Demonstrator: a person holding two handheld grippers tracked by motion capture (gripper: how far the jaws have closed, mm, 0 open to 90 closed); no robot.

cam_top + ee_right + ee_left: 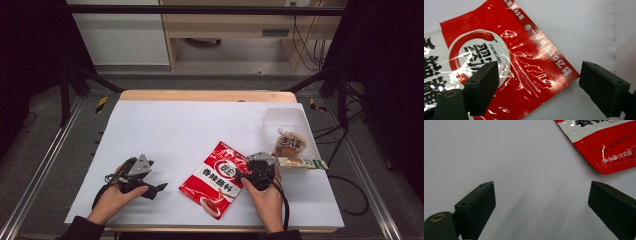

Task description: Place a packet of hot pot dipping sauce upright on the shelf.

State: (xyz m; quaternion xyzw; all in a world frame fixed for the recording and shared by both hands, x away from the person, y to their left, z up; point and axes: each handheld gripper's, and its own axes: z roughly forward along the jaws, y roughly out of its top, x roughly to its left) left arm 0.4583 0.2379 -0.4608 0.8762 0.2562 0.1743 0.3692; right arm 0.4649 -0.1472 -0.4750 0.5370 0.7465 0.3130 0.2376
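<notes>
A white-topped counter [175,130] carries a red seasoning pouch [216,179] lying flat; right of the pouch lie a small sachet [290,145], a long packet [302,163] (just beside it) and a clear tub [285,118]

Lab: black frame rig [200,10], cables [305,45], white-covered table [190,125].

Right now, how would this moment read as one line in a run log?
left gripper: open, nothing between jaws | right gripper: open over red seasoning packet corner | packet: flat on table
</notes>
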